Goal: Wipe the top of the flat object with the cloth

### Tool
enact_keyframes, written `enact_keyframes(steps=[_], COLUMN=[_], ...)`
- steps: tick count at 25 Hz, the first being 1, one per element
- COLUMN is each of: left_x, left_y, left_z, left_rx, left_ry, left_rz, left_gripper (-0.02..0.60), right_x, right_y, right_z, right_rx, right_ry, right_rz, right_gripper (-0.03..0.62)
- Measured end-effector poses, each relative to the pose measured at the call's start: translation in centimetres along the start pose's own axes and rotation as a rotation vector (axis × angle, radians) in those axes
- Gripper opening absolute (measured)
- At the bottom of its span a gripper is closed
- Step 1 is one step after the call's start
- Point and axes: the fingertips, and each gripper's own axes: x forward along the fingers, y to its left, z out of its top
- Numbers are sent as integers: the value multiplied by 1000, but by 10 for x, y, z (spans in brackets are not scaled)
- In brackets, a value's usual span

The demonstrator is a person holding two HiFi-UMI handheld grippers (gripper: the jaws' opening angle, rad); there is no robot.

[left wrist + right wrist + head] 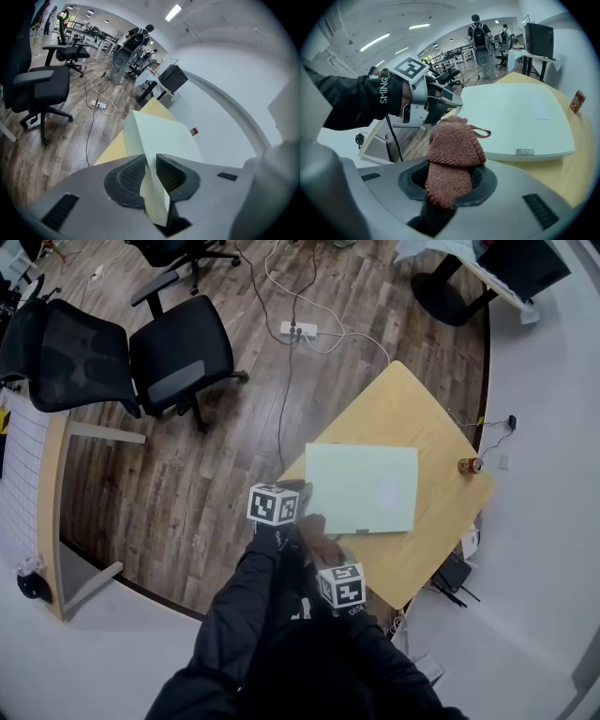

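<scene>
A: Edges first?

B: Flat board, pale green, lying on the wooden worktop, turned askew to the worktop's corners, its near left corner out past the rim. Clenched on that corner with the left claw, ribbed pads pressed against both faces of the board's edge.

A: And the other side?

B: Grasping the cloth in the right claw: a brown knitted bundle bulging up out of the jaws, a small loop at its top. Hovering just beside the board's near edge, close to the left claw. Touching the board or not, impossible to tell.

A: Room for moving?

B: One unbroken pale surface across the board's top. Strips of open wood beyond its far edge and along the near right side. To the left, wooden floor, with office chairs well apart and a cable trailing to a white power strip.

A: Containers?

B: Just a red can near the worktop's right rim, apart from the board. Contents not to be seen.

A: Any writing?

B: "SMING" in white down the black glove behind the left claw. A small grey tag on the board's near edge, print too small to read. Same for the can's label.
</scene>
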Motion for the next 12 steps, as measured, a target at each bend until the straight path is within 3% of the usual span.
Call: enact_keyframes(steps=[3, 5, 8, 12], left_x=[-8, -25, -67, -142], left_y=[-4, -12, -46, -126], left_z=[7, 18, 38, 51], left_rx=[19, 44, 102, 202], left_ry=[-30, -92, -235, -454], left_rz=[72, 130, 182, 203], left_gripper=[87, 87, 85, 43], right_x=[-30, -58, -114, -206], right_y=[2, 1, -5, -4], right_z=[7, 20, 44, 84], right_rx=[-23, -31, -38, -91], right_ry=[-60, -133, -253, -458], right_rz=[19, 19, -10, -48], right_gripper=[115, 115, 117, 117])
